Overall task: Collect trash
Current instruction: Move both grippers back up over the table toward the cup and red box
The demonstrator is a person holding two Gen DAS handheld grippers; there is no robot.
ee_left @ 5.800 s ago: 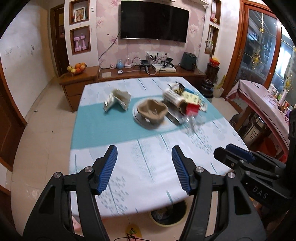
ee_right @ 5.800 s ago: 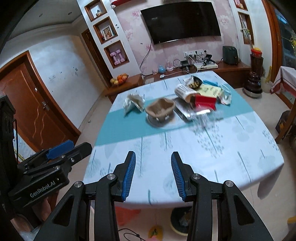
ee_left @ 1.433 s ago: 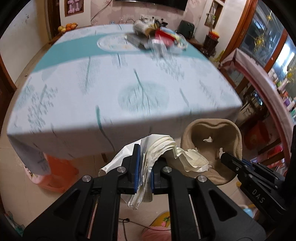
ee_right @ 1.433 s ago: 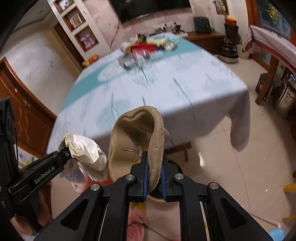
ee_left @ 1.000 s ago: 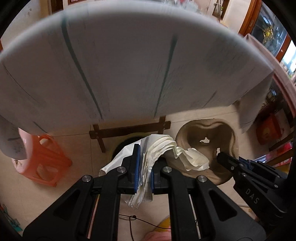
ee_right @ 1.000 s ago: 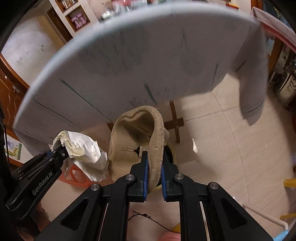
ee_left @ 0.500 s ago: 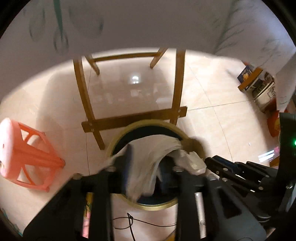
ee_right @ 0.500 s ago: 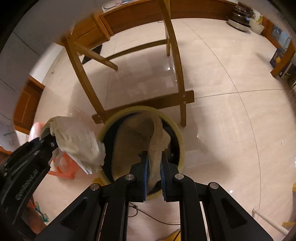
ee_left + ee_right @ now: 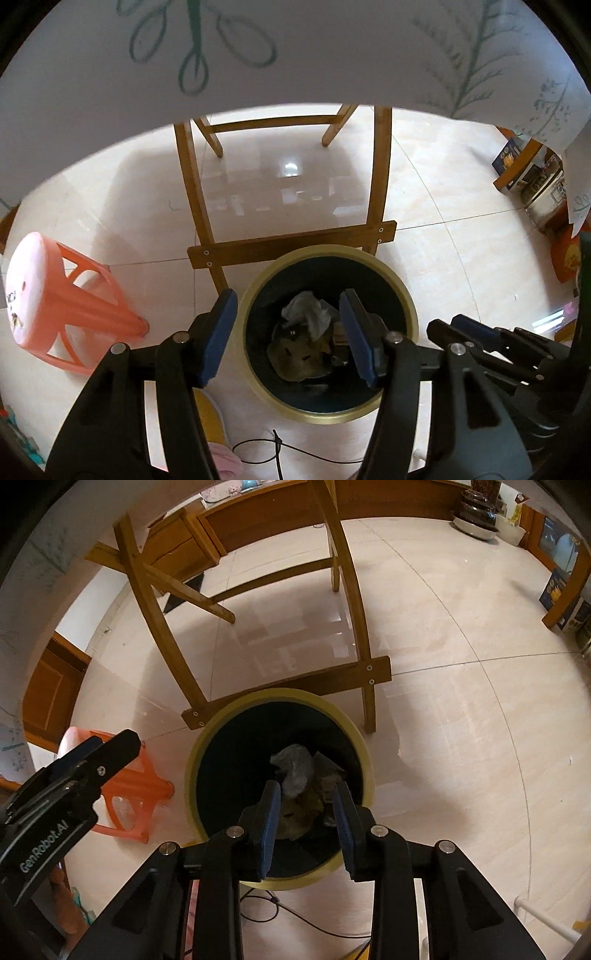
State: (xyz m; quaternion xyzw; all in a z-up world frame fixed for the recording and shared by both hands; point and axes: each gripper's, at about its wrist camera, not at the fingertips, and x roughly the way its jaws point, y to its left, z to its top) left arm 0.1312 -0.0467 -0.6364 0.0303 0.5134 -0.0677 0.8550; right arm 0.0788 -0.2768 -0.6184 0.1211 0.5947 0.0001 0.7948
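A round yellow-rimmed trash bin (image 9: 395,275) stands on the floor under the table; it also shows in the right wrist view (image 9: 207,734). Inside lie the crumpled white paper (image 9: 307,313) and the brown pulp cup tray (image 9: 295,360). In the right wrist view the paper (image 9: 295,766) lies above the tray (image 9: 299,816). My left gripper (image 9: 288,334) is open and empty above the bin. My right gripper (image 9: 304,814) is open and empty above the bin too. The right gripper also shows at the lower right of the left wrist view (image 9: 476,334).
The wooden table legs and crossbar (image 9: 291,242) stand just behind the bin. An orange plastic stool (image 9: 59,302) lies left of it. The tablecloth edge (image 9: 295,55) hangs overhead. A black cable (image 9: 273,448) lies on the tiled floor in front of the bin.
Both grippers have opened. The paper has dropped from the left gripper and the pulp tray from the right gripper into the bin.
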